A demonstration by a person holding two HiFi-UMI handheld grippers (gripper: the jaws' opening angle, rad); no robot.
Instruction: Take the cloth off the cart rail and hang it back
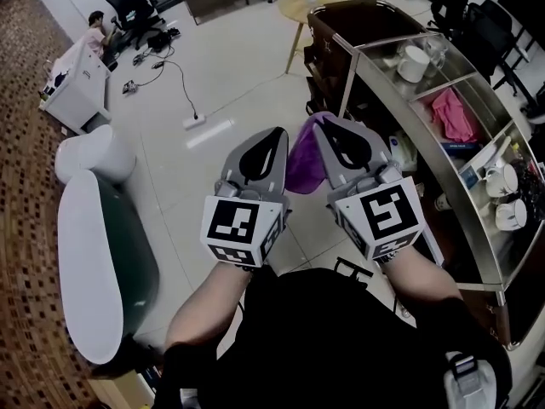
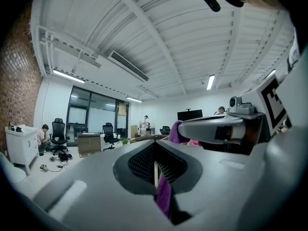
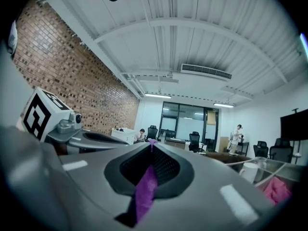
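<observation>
A purple cloth hangs in the air between my two grippers, held up to the left of the cart rail. In the head view the left gripper and the right gripper stand side by side, tips pointing away from me. The left gripper is shut, with a strip of the purple cloth pinched between its jaws. My right gripper is likewise shut on the purple cloth. Each gripper view shows the other gripper close alongside.
The cart stands at the right with a white cup, a pink cloth and more cups on its top tray. A white and green seat lies to the left. A person sits at a far desk.
</observation>
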